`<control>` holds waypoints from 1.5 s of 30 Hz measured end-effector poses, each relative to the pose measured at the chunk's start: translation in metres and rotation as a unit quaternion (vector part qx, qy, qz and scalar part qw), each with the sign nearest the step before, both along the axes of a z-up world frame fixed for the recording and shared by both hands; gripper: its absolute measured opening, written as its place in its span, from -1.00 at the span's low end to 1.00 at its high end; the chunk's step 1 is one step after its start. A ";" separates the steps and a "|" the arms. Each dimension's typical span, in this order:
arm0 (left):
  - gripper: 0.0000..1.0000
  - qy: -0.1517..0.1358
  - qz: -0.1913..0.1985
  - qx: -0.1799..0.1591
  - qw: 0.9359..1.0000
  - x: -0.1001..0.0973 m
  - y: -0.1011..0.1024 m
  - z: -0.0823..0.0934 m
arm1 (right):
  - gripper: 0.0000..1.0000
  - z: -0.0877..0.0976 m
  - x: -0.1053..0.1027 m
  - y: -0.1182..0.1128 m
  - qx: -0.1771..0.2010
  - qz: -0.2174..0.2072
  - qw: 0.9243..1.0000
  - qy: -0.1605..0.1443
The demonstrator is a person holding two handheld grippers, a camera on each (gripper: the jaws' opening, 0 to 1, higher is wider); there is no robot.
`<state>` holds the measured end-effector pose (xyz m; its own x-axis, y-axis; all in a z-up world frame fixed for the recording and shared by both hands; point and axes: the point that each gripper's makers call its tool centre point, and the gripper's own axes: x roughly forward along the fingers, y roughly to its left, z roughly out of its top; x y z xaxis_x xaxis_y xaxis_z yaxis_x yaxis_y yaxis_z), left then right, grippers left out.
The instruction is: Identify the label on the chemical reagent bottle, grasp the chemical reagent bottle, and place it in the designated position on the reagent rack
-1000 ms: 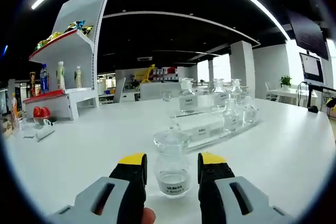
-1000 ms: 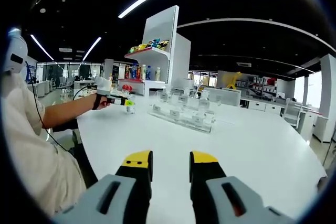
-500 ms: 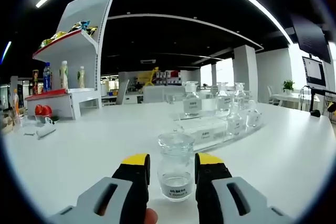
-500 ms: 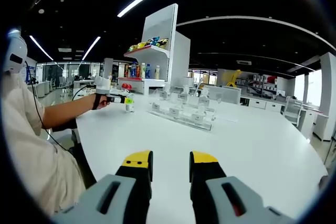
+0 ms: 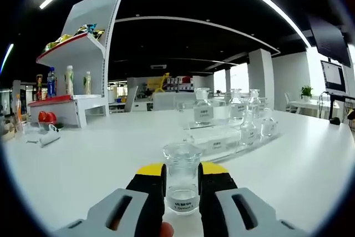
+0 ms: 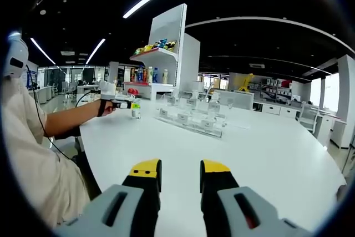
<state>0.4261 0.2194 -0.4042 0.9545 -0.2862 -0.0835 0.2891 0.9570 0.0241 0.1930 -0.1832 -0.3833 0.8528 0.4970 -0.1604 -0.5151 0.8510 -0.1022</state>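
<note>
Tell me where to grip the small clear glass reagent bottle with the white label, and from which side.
Grip the small clear glass reagent bottle on its straight lower body, level, from the near side, as the left gripper does, jaws on either flank. It stands upright; the neck narrows and the rim flares, so the body likely holds best.

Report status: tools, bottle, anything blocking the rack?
Left tool shut on reagent bottle, on the table. Right tool open, idle. Path to reagent rack looks clear.

Left gripper (image 5: 181, 177): yellow-tipped black jaws closed against both sides of a clear bottle (image 5: 182, 178), held level, arm outstretched over the table. Right gripper (image 6: 180, 171): jaws parted, nothing between them, held low and level, well apart from the left.
</note>
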 end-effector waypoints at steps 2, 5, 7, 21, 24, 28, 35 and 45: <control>-0.55 0.000 0.000 -0.002 1.000 0.000 0.001 0.000 | -0.45 0.000 0.000 -0.001 0.001 -0.001 1.000 0.000; -0.55 0.000 -0.001 -0.002 1.000 0.000 0.001 0.000 | -0.45 -0.001 0.000 -0.003 0.002 -0.003 1.000 0.001; -0.56 0.000 -0.001 -0.002 1.000 0.001 0.002 0.000 | -0.45 -0.001 0.000 -0.003 0.002 -0.004 1.000 0.001; -0.59 -0.002 0.009 -0.005 1.000 0.004 0.004 0.001 | -0.45 -0.003 0.002 -0.002 0.003 -0.004 1.000 0.003; -0.59 -0.002 0.013 -0.003 1.000 0.005 0.006 0.001 | -0.45 -0.004 0.002 -0.001 0.002 -0.003 1.000 0.004; -0.60 -0.001 0.021 0.001 1.000 0.004 0.007 0.002 | -0.45 -0.004 0.003 0.000 0.002 -0.001 1.000 0.004; -0.60 -0.016 0.035 0.012 0.999 0.004 0.007 0.012 | -0.45 -0.005 0.006 -0.004 0.002 0.000 1.000 0.005; -0.60 -0.039 0.050 0.005 0.998 0.003 0.001 0.030 | -0.45 -0.007 0.009 -0.011 0.006 -0.002 1.000 0.003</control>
<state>0.4296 0.2205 -0.3742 0.9818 -0.1896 -0.0111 0.1899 0.9804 0.0529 0.2017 -0.1947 -0.3902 0.8537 0.4956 -0.1599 -0.5126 0.8540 -0.0894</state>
